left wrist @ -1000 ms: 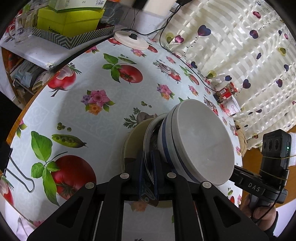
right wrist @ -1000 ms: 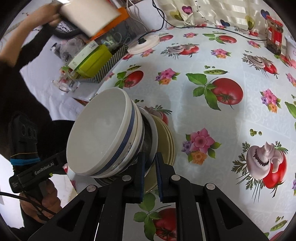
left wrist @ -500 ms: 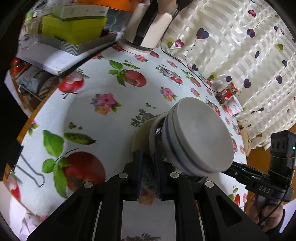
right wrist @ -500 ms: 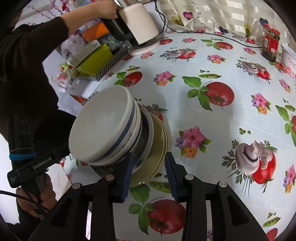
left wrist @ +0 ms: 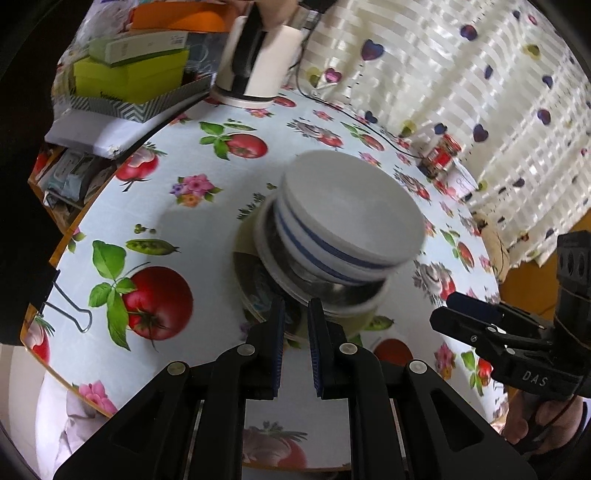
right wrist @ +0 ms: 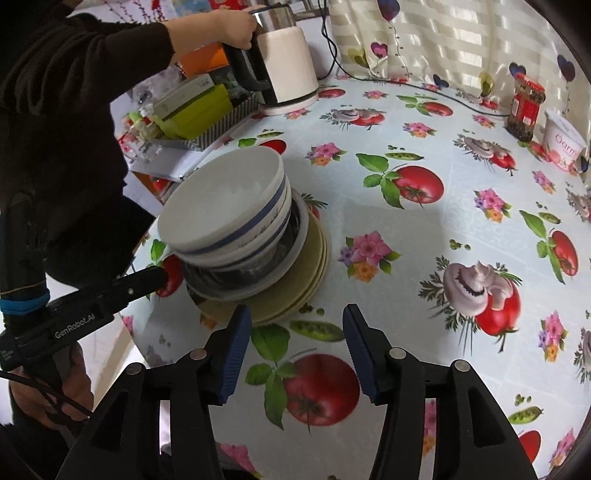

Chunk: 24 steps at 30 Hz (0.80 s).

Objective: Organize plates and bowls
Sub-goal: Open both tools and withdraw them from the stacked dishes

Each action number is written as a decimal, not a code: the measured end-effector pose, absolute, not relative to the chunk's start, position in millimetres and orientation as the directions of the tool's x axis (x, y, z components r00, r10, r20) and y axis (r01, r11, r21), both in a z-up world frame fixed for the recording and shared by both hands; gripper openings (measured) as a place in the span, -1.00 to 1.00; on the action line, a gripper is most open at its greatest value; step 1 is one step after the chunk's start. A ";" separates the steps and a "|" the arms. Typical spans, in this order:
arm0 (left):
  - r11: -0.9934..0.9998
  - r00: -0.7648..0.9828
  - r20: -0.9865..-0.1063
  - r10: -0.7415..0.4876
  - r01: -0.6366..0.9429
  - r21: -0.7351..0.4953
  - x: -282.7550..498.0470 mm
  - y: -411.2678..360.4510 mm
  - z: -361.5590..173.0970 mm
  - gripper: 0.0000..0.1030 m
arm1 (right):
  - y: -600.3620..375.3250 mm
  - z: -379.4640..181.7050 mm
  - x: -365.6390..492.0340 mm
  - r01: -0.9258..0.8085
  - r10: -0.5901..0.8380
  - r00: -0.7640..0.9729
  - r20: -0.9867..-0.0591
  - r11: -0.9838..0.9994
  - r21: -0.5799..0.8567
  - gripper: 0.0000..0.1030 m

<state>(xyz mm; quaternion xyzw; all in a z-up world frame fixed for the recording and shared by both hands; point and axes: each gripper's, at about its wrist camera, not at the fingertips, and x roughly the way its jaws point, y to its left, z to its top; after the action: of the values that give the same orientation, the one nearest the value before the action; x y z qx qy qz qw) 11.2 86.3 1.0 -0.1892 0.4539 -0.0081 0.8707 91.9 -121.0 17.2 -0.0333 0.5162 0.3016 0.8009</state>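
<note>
The right tongs (right wrist: 297, 345) have just been spreading and stand wide with nothing between them, just short of the stack's edge, while the left tongs (left wrist: 295, 345) have parted to a narrow gap that also holds nothing. Beyond them the stack of bowls (right wrist: 225, 210) sits on olive plates (right wrist: 295, 284) on the tomato-print surface (right wrist: 424, 240). Farther back, a hand (right wrist: 218, 27) grips a white kettle (right wrist: 286, 68) on its base.
</note>
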 end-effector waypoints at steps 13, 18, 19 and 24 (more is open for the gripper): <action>0.971 0.581 -0.803 -0.131 -0.087 -0.221 -5.6 37.9 9.0 -0.75 | -139.4 24.5 56.2 -0.535 0.409 0.359 -0.839 0.827 0.173 0.28; 0.978 0.589 -0.802 -0.102 -0.090 -0.190 -11.7 29.4 13.5 -0.75 | -142.8 26.1 46.0 -0.546 0.414 0.371 -0.831 0.821 0.166 0.31; 0.979 0.590 -0.802 -0.097 -0.089 -0.184 -13.3 27.6 14.3 -0.75 | -143.3 26.6 44.7 -0.548 0.414 0.373 -0.830 0.821 0.164 0.31; 0.983 0.590 -0.804 -0.079 -0.086 -0.160 -17.7 20.8 15.7 -0.75 | -144.4 30.0 35.9 -0.559 0.415 0.384 -0.825 0.816 0.149 0.33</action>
<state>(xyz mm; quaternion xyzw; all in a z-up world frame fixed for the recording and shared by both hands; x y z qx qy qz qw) -17.7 20.8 15.7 -0.0911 0.4528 0.0022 0.8869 35.9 -144.4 30.0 -0.0767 0.4706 0.2938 0.8284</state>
